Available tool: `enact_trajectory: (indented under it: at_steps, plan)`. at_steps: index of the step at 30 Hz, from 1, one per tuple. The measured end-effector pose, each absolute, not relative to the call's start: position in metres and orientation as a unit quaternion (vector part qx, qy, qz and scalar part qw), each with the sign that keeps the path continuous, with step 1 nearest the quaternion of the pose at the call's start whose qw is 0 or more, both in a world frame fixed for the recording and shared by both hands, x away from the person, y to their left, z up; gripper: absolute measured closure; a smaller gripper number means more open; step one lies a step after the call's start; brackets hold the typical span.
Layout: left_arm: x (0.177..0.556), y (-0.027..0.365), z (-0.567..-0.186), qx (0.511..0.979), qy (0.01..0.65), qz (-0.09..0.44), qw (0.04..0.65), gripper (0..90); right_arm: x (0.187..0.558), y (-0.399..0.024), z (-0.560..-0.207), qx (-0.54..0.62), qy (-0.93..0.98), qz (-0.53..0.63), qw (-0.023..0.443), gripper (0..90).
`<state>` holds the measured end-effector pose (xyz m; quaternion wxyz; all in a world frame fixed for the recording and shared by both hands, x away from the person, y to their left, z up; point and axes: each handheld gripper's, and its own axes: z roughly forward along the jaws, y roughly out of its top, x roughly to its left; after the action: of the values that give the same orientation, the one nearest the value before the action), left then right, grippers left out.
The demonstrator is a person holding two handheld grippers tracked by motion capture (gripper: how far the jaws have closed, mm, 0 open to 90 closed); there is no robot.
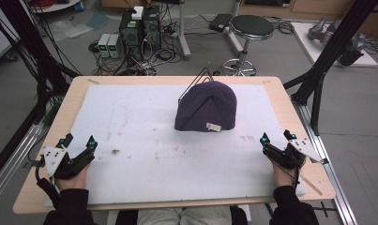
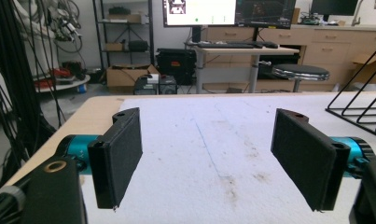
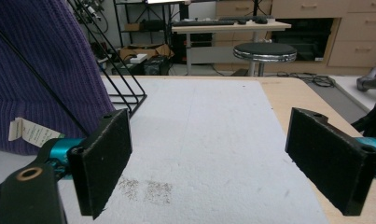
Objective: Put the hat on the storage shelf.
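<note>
We've got a wooden table (image 1: 290, 110) with a big white foam mat (image 1: 130, 122) laid over most of the top, and it's pretty grubby, with brownish smudges scattered around the middle. Sitting toward the far centre of the mat is a purple knit beanie (image 1: 206, 107), pulled over a black wire rack (image 1: 196, 80) whose peak pokes out behind it. A small white tag (image 1: 214, 126) hangs at the near edge of the hat, and in the right gripper view we can see that same tag against the ribbed knit.

Down at our end, the left gripper (image 1: 79, 143) rests at the near left corner of the mat, well away from the beanie, with its jaws spread wide and nothing between them. The left gripper view shows just stained mat in the gap, with the rack's wire off at the right edge.

The right gripper (image 1: 275, 138) is at the near right edge, also gaping and holding nothing, and the beanie sits off to its left.
</note>
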<state>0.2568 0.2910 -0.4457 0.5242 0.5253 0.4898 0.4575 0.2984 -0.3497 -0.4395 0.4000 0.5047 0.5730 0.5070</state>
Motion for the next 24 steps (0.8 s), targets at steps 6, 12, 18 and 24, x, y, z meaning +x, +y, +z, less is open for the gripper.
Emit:
enact_trajectory:
  at_steps: [6, 12, 18, 24]
  plan:
    - [0.2548, 0.2928, -0.4463, 0.522, 0.492, 0.455, 0.527, 25.1, 0.301, -0.3467, -0.4405, 0.5, 0.579, 0.509, 0.395, 13.4]
    - [0.2538, 0.2965, -0.4475, 0.516, 0.5, 0.45, 0.53, 25.2, 0.3027, -0.345, -0.4409, 0.497, 0.584, 0.511, 0.389, 13.4]
    - [0.253, 0.2968, -0.4474, 0.516, 0.498, 0.452, 0.53, 25.6, 0.3038, -0.344, -0.4411, 0.493, 0.586, 0.514, 0.386, 13.4]
    - [0.2532, 0.2967, -0.4475, 0.515, 0.498, 0.451, 0.533, 25.8, 0.303, -0.343, -0.4403, 0.486, 0.586, 0.519, 0.388, 13.5]
